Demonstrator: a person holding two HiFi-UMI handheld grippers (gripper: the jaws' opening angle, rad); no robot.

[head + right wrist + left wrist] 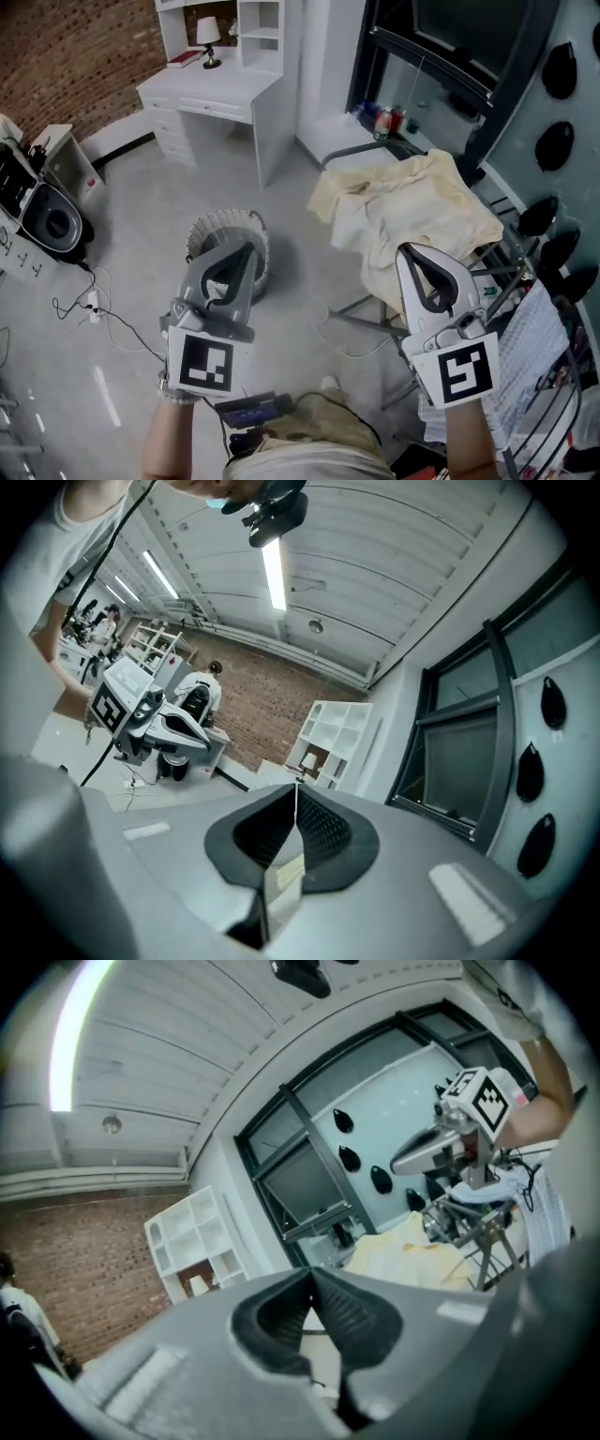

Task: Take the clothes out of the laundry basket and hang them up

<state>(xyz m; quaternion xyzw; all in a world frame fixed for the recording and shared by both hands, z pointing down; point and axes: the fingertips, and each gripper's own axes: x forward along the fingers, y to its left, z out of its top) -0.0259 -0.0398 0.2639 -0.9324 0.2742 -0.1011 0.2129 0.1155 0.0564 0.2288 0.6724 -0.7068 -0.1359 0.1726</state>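
You're standing in a lab dressed as a bedroom: a white surface [211,89] with lamp [207,33] and shelves [261,28], a brick wall [75,47], loose floor cables [103,319], a strip-lit panelled ceiling [394,564].

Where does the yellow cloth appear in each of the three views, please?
Head view: the yellow cloth lies right of centre, spread out in a heap.
Left gripper view: the yellow cloth is right of centre, low, just beyond the jaws.
Right gripper view: not in it.
Shared landmark: the white shelf unit, top centre in the head view, left of centre in the left gripper view, centre in the right gripper view.
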